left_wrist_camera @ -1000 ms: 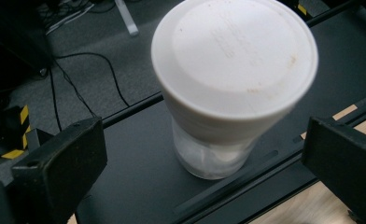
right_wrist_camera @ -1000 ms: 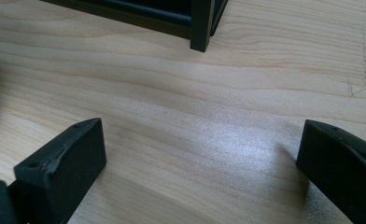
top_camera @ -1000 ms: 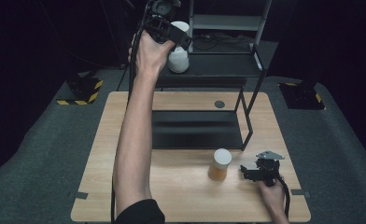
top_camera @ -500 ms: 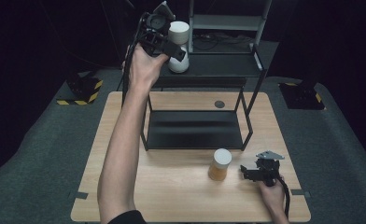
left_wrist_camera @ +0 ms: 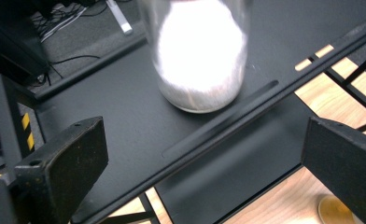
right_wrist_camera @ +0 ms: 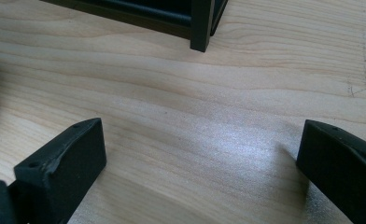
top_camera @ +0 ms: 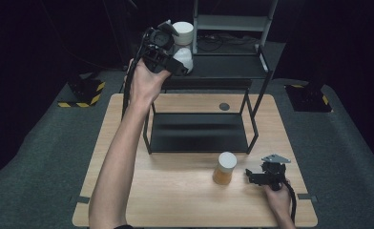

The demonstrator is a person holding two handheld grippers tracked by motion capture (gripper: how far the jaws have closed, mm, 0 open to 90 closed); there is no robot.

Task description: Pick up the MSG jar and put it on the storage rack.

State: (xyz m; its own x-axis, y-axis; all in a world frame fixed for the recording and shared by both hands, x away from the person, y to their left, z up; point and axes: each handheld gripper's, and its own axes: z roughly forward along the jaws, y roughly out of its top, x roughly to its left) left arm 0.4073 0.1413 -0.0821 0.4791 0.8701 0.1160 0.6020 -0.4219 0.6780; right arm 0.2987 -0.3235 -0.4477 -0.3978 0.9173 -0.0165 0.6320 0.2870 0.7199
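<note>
Lab-like recording studio: black-curtained surround, grey carpet (top_camera: 42, 157), hazard-striped stand bases (top_camera: 82, 93), lone wooden table (top_camera: 175, 200).

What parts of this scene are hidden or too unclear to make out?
- White jar on the black shelf: in the left gripper view its top is cut off by the upper edge and its contents are glare-washed.
- The same jar in the high view: partly covered by the left gripper.
- Orange jar: in the right gripper view, just a sliver at the left edge.

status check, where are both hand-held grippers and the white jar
Left hand-held gripper open, raised before white-filled glass jar on black metal shelf. Right hand-held gripper open, low on wooden table. Nothing between.
</note>
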